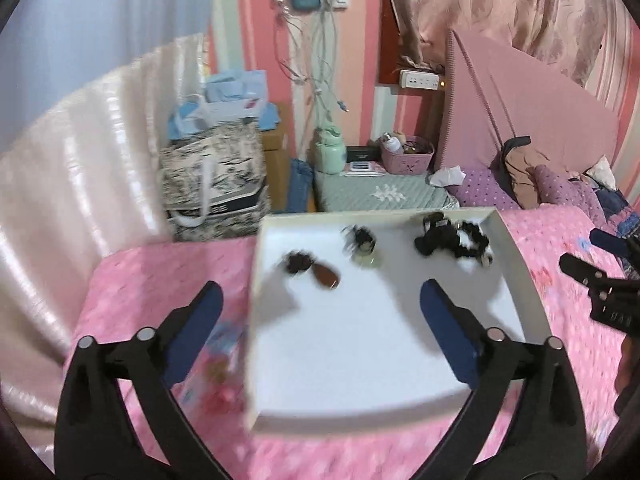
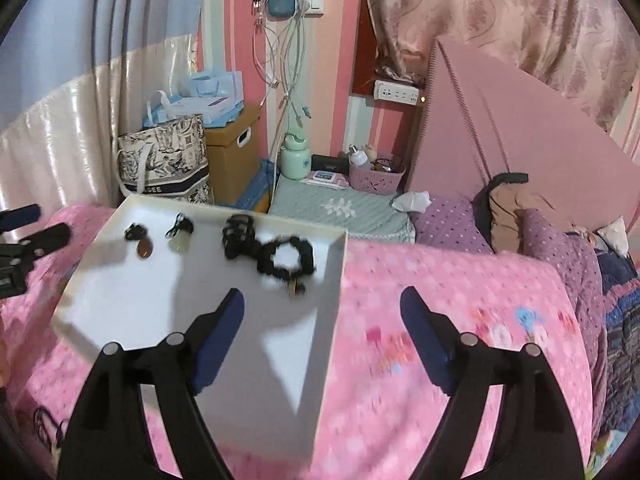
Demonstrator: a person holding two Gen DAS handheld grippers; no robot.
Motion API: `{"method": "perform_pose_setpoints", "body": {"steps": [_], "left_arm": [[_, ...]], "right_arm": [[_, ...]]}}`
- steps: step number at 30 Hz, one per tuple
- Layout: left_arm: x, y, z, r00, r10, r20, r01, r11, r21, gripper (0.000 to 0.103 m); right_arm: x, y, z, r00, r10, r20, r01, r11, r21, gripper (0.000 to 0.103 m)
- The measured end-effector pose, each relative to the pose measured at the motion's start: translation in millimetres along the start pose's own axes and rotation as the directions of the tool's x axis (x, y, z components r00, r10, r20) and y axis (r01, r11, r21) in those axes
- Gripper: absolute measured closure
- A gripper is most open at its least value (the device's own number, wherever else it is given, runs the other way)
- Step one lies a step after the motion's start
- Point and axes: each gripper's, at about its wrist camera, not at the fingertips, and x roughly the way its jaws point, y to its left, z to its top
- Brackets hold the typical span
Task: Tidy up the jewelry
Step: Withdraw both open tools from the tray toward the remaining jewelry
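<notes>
A white shallow tray (image 1: 256, 360) (image 2: 332, 320) lies on the pink bedspread. Along its far side lie a brown pendant on a black cord (image 1: 326, 276) (image 2: 143, 249), a pale green pendant on a black cord (image 1: 362, 242) (image 2: 178, 240), a black hair claw (image 1: 434, 230) (image 2: 239, 232) and a black scrunchie (image 1: 474, 246) (image 2: 286, 258). My left gripper (image 1: 322, 300) is open and empty, straddling the tray's left wall. My right gripper (image 2: 322, 308) is open and empty, straddling the tray's right wall. Each gripper shows at the other view's edge (image 1: 600, 276) (image 2: 32, 236).
The bed carries purple pillows (image 2: 452, 224) and clothes at the right. Behind the bed stand a nightstand with a green bottle (image 2: 296, 158) and a pink basket (image 2: 376, 178), a patterned tote bag (image 2: 168, 160) and a cardboard box (image 2: 232, 152). Small items lie on the bedspread left of the tray (image 1: 220, 364).
</notes>
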Motion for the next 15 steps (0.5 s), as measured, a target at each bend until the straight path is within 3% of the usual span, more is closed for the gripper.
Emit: {"method": "perform_pose_setpoints", "body": {"steps": [6,8,15], "left_arm": [[-62.8,15.0,-42.3,0.999,0.048,0.023,-0.048,0.999,0.014,0.003],[-77.3,19.8,-53.9,0.999,0.027,0.016,-0.027,1.0,0.002,0.003],[-109.1,41.6,-97.1,0.999,0.042,-0.016,-0.042,0.998,-0.044,0.003]], "right_arm": [[-38.1,-6.6,-37.7,1.0,-0.009,-0.01,0.01,0.999,0.033,0.022],[-48.0,-8.3,-47.7,1.0,-0.008,-0.011,0.009,0.999,0.049,0.009],[-88.8,-10.2,-82.6,1.0,-0.005,0.03,0.003,0.997,0.08,0.005]]}}
